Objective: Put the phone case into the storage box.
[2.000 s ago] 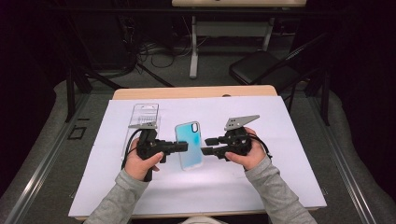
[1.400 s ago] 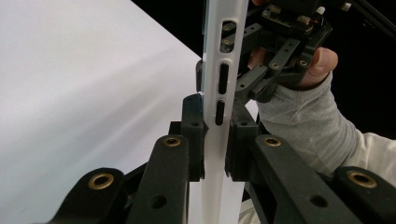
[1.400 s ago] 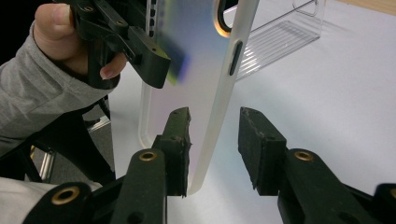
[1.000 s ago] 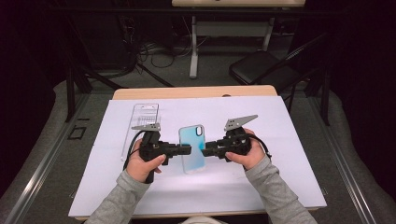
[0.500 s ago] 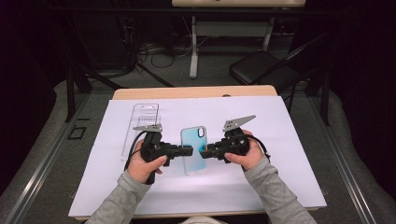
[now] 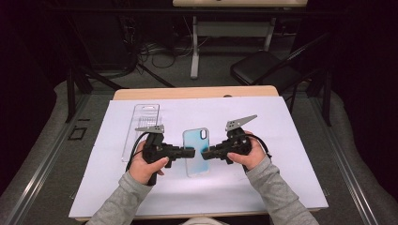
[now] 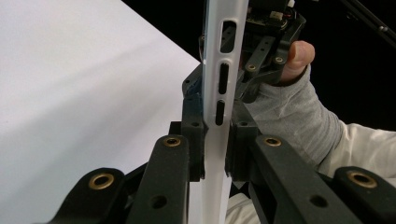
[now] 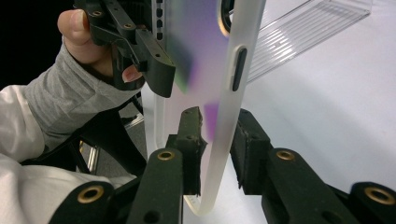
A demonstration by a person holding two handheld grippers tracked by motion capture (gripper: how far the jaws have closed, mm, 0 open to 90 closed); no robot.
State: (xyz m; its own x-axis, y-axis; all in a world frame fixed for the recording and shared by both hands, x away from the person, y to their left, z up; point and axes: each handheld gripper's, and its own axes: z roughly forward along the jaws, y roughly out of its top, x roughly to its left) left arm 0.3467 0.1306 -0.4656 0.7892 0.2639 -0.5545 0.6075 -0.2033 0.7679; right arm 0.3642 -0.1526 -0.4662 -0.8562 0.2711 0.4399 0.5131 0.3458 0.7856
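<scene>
Phone case (image 6: 197, 151), pale blue and translucent, sits between our two grippers above the white sheet (image 6: 281, 140) that covers the table (image 6: 197, 92). We hold its left edge with the left gripper (image 6: 191, 152); in the left gripper view the pads are pressed tight on the white rim (image 7: 215, 154), just below the button slots. Our right gripper (image 6: 207, 154) comes at the opposite edge, and its jaws have just been closing with the case rim (image 8: 219, 140) between them. In the right gripper view one pad looks to touch the rim, yet we cannot tell whether the other does. Clear plastic tray (image 6: 142, 126) lies on the sheet just beyond our left hand (image 6: 146, 166), apart from the case.
</scene>
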